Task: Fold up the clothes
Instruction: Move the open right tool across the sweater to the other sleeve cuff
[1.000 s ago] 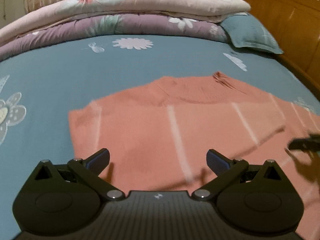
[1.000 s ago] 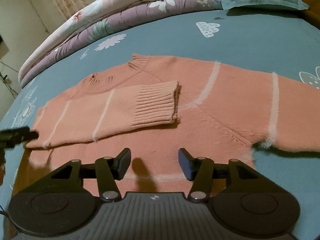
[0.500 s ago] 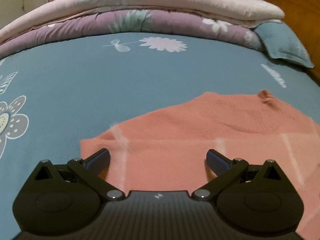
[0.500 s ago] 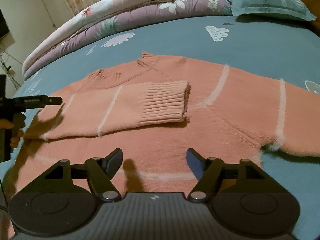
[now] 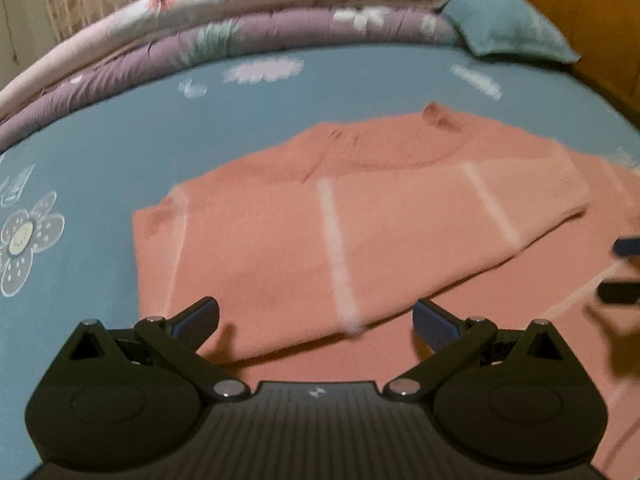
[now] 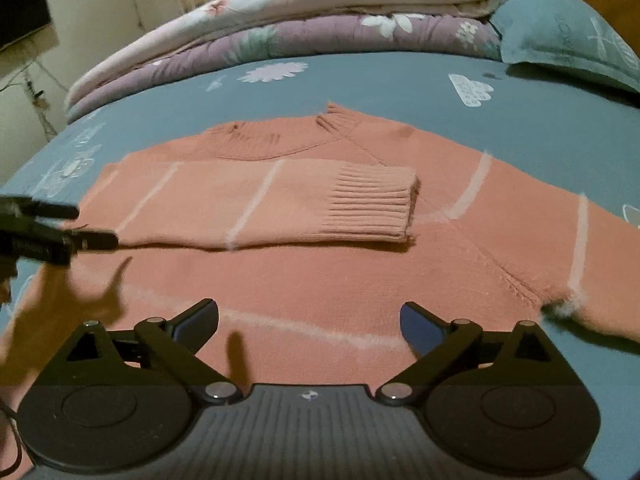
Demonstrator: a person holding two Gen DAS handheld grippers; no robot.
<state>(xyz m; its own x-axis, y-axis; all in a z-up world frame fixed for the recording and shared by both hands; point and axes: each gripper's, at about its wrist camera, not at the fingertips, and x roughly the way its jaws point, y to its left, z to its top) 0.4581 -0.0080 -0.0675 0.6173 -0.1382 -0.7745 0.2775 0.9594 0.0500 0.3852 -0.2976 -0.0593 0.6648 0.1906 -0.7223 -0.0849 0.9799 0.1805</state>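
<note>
Right wrist, sweater (image 6: pixel 320 264) flat ahead of spread jaws, nothing gripped.

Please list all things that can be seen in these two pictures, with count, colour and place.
sweater: 1, salmon pink with pale stripes, flat on the bed; one sleeve folded across the chest, the other spread out to the right
bed sheet: 1, blue-grey with white flower prints, under the sweater
quilts: 2, one pale pink on one purple, folded at the far side of the bed
pillow: 1, teal, far right corner
headboard: 1, brown wood, right of the pillow
curtain: 1, pale, behind the quilts
dark object: 1, black, on the wall at upper left; cannot tell what it is
left gripper: 1, black, open, above the sweater's left side
right gripper: 1, black, open, above the sweater's hem
</note>
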